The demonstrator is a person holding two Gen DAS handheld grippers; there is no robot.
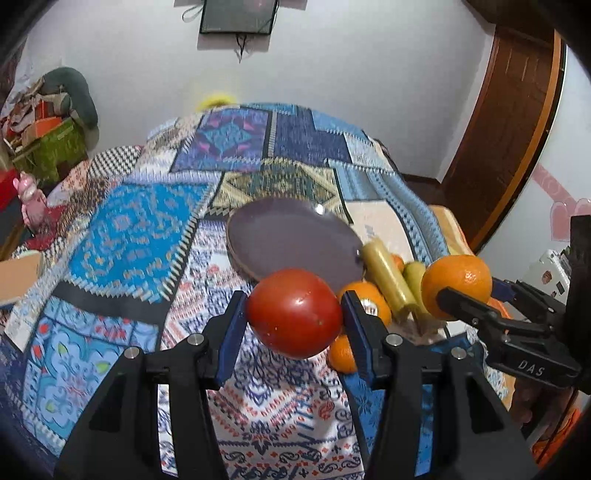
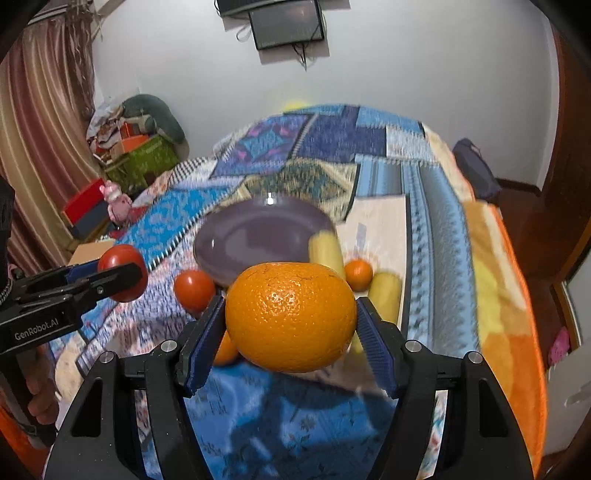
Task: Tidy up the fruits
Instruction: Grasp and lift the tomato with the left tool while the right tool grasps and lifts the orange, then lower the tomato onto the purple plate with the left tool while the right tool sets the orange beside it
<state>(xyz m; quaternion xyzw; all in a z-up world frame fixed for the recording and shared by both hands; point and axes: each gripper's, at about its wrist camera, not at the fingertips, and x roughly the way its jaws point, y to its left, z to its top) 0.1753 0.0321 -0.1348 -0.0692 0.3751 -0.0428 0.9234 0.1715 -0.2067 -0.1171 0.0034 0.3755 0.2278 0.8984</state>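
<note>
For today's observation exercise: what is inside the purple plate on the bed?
The purple plate shows only bare glazed surface; no fruit lies in it. Its near edge is covered by the orange held in the right gripper.

light: bright, even | glare: plate (image 2: 258, 236) rim | blur: background | edges: fisheye vignette

Patchwork bedspread (image 1: 155, 229) in blue, teal and white geometric blocks, spread across the bed. Orange and yellow blanket (image 2: 502, 295) along one edge. Dark framed screen (image 2: 286, 24) high on the white wall (image 1: 351, 74), cable dangling below. Striped brown curtain (image 2: 40, 122) at one side. Green box (image 2: 149, 158) heaped with clutter in the corner, grey cushion (image 2: 155, 110) on top. Pink figurine (image 1: 29, 199) near a red box (image 2: 83, 201). Wooden door (image 1: 506, 122) opposite.
</note>
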